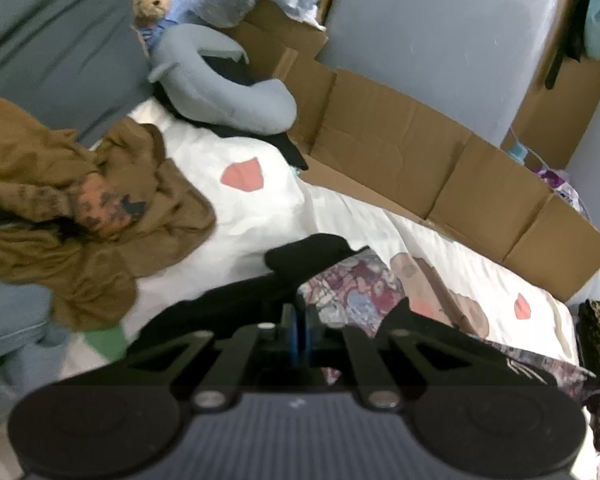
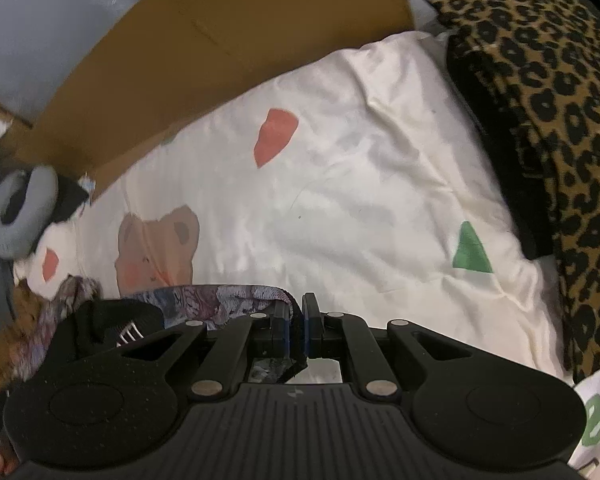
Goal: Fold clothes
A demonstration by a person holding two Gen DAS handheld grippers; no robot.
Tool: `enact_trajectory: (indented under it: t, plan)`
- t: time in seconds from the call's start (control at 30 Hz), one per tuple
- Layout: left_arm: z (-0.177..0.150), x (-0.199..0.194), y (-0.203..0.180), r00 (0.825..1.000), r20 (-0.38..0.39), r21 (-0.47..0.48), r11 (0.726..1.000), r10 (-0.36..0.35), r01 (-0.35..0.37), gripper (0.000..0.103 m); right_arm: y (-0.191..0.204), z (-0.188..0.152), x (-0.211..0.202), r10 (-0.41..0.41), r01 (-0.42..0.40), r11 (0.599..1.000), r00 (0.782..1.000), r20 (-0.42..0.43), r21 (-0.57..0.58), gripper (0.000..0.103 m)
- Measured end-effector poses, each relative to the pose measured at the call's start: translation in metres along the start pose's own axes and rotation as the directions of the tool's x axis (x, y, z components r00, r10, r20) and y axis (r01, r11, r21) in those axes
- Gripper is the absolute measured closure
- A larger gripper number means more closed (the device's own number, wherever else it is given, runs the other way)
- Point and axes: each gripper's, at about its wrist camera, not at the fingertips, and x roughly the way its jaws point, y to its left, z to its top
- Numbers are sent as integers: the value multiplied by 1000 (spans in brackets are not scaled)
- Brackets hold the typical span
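A black garment with a floral print (image 1: pixel 352 288) lies on the white bedspread (image 1: pixel 252 216), stretched between both grippers. My left gripper (image 1: pixel 299 320) is shut, its blue pads pressed together on the garment's black edge. In the right wrist view my right gripper (image 2: pixel 297 320) is shut on the floral garment (image 2: pixel 228 296), whose hem runs off to the left and hangs through the jaws. A brown garment (image 1: pixel 100 216) with a patterned patch sits crumpled at the left of the bed.
Flattened cardboard (image 1: pixel 420 152) lines the far side of the bed against the wall. A grey neck pillow (image 1: pixel 220 92) and a teddy bear (image 1: pixel 152 0) lie near the head. A leopard-print cloth (image 2: pixel 548 92) over something black is at the right.
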Motion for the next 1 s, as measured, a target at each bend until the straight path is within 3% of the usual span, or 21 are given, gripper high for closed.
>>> enact_trajectory:
  t: [0.37,0.6,1.0]
  plan:
    - [-46,-87,25,996,-70,-74,995,59,-65,100,-4,-15,-41,26,-25,999,1000,11,-24,99]
    - [-82,-138,42,989,-94,-185,974,111,-127,100,-9,-29,-62,35,-35,996,999,-3,-80,99]
    - [-135,-183,55,971,-189,-223,957,146,-188,100,-37,-56,-82,17,-22,995,999,-50,-102,99]
